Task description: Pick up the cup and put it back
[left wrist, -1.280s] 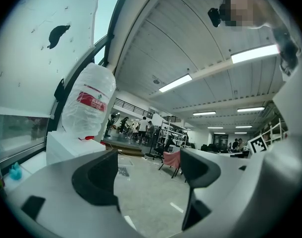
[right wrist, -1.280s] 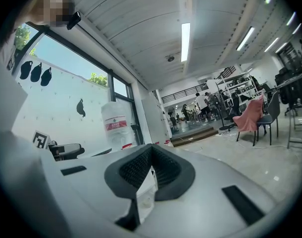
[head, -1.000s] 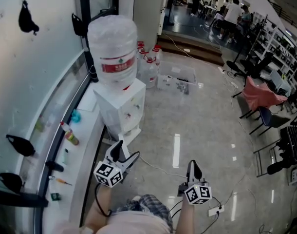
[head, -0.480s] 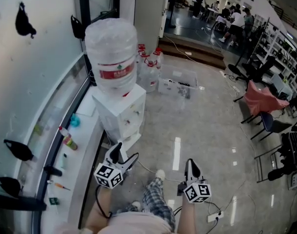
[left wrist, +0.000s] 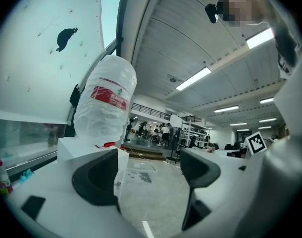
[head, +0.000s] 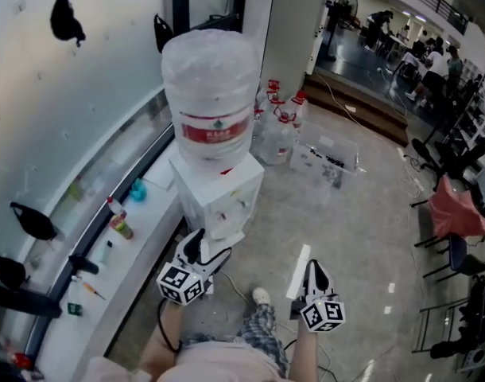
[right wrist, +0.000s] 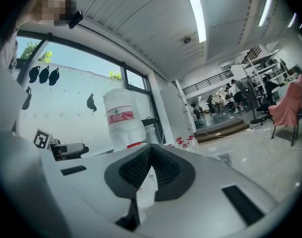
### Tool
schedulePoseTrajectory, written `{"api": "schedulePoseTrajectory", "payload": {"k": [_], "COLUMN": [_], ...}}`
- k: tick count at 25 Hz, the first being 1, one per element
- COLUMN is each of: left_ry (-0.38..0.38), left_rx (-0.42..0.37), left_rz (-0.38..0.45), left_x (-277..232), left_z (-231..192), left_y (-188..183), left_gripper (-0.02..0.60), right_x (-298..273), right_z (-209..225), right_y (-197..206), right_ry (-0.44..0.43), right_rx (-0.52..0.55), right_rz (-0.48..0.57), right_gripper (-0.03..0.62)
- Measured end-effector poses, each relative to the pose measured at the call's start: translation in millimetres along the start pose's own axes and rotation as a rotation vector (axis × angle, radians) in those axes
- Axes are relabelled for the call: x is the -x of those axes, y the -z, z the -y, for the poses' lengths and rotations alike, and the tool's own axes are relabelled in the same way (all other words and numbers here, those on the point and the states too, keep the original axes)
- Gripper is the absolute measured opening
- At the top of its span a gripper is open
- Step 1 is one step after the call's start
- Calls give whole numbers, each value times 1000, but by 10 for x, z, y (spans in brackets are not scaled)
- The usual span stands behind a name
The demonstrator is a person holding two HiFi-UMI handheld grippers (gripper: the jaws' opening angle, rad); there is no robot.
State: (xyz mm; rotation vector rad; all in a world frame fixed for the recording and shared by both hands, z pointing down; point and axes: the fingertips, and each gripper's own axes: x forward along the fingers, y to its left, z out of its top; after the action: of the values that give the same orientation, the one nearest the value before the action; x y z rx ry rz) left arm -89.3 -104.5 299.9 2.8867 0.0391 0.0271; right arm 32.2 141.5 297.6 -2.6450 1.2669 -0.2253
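No cup shows in any view. A white water dispenser point(head: 223, 194) carries a big clear bottle point(head: 211, 94) with a red label, standing by the window wall. My left gripper point(head: 206, 250) hovers just in front of the dispenser's base, open, with nothing between its dark pads point(left wrist: 98, 176). The left gripper view has the bottle point(left wrist: 106, 108) ahead and to the left. My right gripper point(head: 314, 271) hangs over the floor to the right, its jaws shut together and empty. The right gripper point(right wrist: 150, 165) faces the bottle point(right wrist: 122, 118) from farther off.
A white window ledge point(head: 91, 286) on the left holds small bottles and tools. Spare water jugs point(head: 278, 130) and a clear plastic box point(head: 326, 159) stand behind the dispenser. A chair under pink cloth point(head: 461, 213) is at right. My white shoe point(head: 260, 296) is on the tiled floor.
The view has come closer to the dispenser, which now looms larger and more central. Both grippers keep the same pose in front of me.
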Motion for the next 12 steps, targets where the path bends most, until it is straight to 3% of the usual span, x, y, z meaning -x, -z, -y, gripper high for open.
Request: {"api": "schedulePoseTrajectory", "payload": {"k": [7, 12], "left_ry": [-227, -391], "left_rx": [11, 30], "left_rz": [14, 36], "left_x": [-691, -906], "left_z": [-347, -564], "left_y": [-159, -222], "left_gripper": [379, 378], "right_x": [-1381, -2081], "right_z": [420, 422], "right_y": [-361, -363], "right_ry": [-234, -404], "right_rx": [18, 27], "right_rz": [-52, -124], "right_gripper": [17, 17]}}
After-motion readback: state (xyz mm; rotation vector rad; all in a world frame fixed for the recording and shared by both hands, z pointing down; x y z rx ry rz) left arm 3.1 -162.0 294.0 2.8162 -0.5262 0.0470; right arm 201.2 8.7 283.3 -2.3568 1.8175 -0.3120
